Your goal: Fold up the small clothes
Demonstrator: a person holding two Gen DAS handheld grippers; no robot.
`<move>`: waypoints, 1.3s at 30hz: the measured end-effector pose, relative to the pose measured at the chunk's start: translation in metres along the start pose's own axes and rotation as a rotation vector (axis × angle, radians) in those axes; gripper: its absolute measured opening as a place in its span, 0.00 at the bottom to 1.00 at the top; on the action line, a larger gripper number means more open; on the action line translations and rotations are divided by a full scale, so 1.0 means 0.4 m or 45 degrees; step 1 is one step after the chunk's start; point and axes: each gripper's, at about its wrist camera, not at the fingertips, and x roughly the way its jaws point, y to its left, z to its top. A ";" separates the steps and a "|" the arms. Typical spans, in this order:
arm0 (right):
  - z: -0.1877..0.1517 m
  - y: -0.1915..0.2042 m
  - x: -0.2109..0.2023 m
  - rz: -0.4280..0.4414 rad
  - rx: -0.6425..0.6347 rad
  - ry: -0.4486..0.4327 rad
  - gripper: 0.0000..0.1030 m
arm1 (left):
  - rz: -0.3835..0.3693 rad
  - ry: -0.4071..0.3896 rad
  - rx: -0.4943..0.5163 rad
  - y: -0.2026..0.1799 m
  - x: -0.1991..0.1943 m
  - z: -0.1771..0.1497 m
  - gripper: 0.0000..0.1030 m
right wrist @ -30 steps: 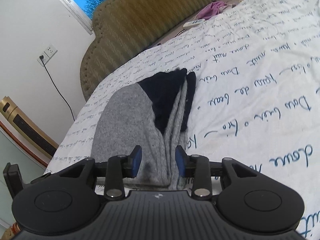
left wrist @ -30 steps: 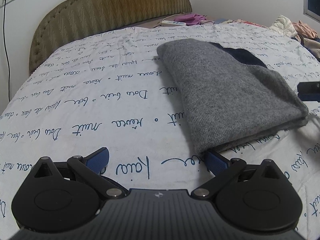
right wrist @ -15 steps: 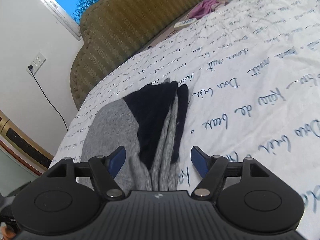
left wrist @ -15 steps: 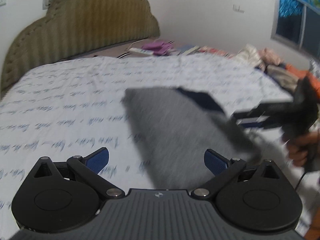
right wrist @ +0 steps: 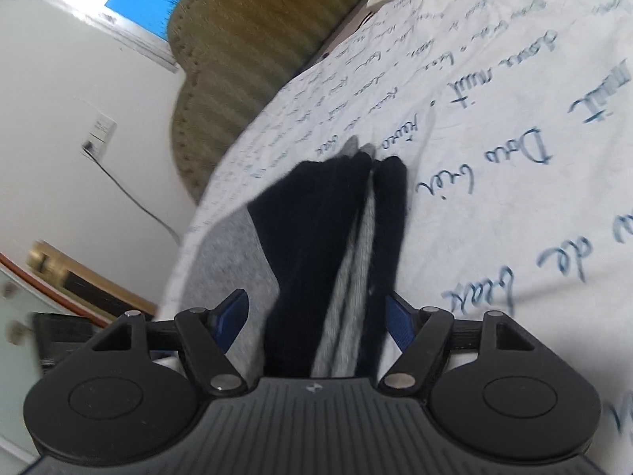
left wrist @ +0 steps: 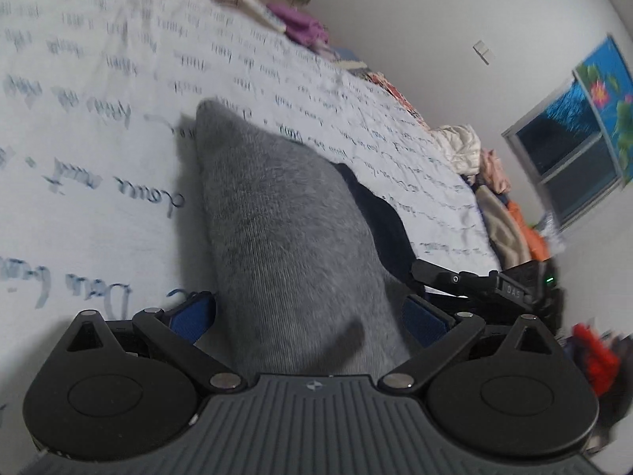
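Left wrist view: we see the grey sweater (left wrist: 285,237) folded on the bed (left wrist: 99,150), passing between our spread blue pads (left wrist: 194,316).
Left hand-held gripper (left wrist: 310,318): jaws apart, pads clear of the knit.
Right hand-held gripper (right wrist: 316,316): jaws have just been opening; they straddle the sweater's (right wrist: 316,237) navy and grey layers, not pressing.
Headboard (right wrist: 245,39): behind the bed.

grey/navy knit garment (left wrist: 292,237), folded, on bed
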 end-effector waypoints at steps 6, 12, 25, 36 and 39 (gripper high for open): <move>0.049 0.004 0.081 0.118 -0.042 0.084 0.72 | -0.148 0.029 -0.108 0.047 0.084 0.036 0.97; 0.061 0.036 0.166 0.121 -0.078 0.140 0.36 | -0.040 -0.016 -0.087 0.036 0.104 0.040 0.51; 0.025 0.157 0.087 0.111 -0.239 0.005 0.23 | 0.060 -0.208 0.165 -0.113 -0.048 -0.029 0.43; -0.092 0.396 -0.149 0.183 -0.415 -0.098 0.24 | -0.079 -0.238 0.196 -0.268 -0.297 -0.139 0.44; -0.125 0.414 -0.189 0.243 -0.407 -0.072 0.24 | -0.065 -0.216 0.246 -0.268 -0.305 -0.151 0.45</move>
